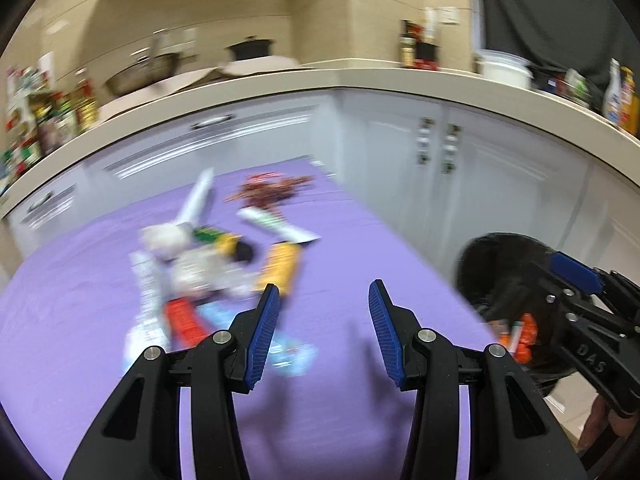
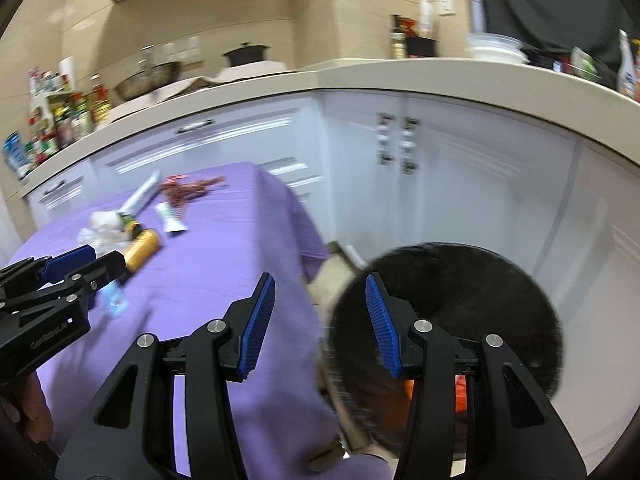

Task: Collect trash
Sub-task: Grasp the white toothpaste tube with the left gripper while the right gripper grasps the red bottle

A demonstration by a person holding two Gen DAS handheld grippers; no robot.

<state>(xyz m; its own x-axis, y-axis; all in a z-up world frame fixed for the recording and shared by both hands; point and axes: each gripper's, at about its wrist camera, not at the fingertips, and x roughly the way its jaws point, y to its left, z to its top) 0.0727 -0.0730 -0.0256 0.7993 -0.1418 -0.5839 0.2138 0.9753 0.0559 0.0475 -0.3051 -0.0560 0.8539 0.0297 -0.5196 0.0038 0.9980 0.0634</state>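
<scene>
Both your left tongs (image 1: 322, 324) and right tongs (image 2: 320, 322) hang partly open and empty, a little orange rubbish already sits in the black bin (image 2: 480, 280) beside the counter (image 1: 360, 248), and the wrapper pile (image 1: 208, 264) still waits.
</scene>
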